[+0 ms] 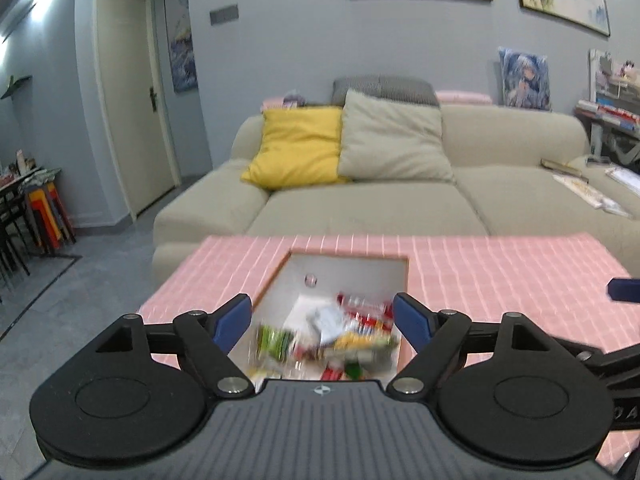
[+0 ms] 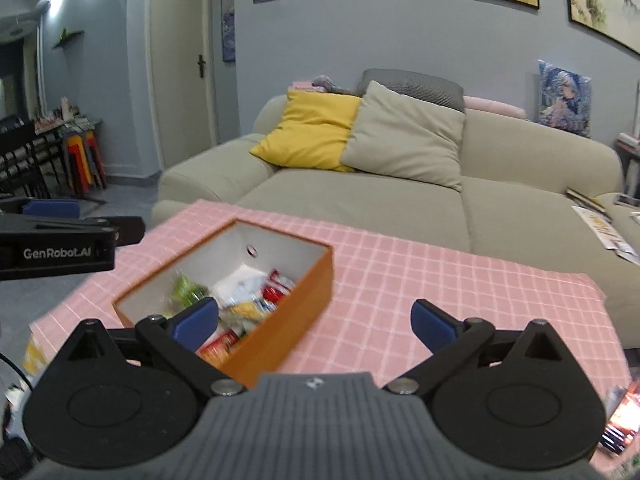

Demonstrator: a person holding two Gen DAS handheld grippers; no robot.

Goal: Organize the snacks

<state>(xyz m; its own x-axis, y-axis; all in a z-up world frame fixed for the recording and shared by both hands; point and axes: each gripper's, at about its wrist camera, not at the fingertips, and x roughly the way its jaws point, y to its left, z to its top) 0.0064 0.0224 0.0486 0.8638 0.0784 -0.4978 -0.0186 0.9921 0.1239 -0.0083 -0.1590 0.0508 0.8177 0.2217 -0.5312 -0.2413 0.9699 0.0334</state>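
Note:
An orange box (image 2: 288,328) with a white inside (image 1: 344,276) sits on the pink checked tablecloth (image 2: 420,280). Several snack packets (image 1: 340,336) in green, yellow, red and white lie heaped in it, also seen as snack packets (image 2: 248,304) in the right wrist view. My left gripper (image 1: 322,320) hangs open over the near end of the box, nothing between its blue pads. My right gripper (image 2: 316,324) is open too, above the box's right wall and the cloth beside it, holding nothing. The left gripper's body (image 2: 56,240) shows at the left edge of the right wrist view.
A beige sofa (image 1: 380,200) with a yellow cushion (image 1: 300,144) and a grey cushion (image 1: 392,140) stands right behind the table. Papers lie on the sofa's right end (image 2: 604,228). A loose snack packet (image 2: 620,412) lies at the table's near right corner. Stacked stools (image 1: 48,216) stand far left.

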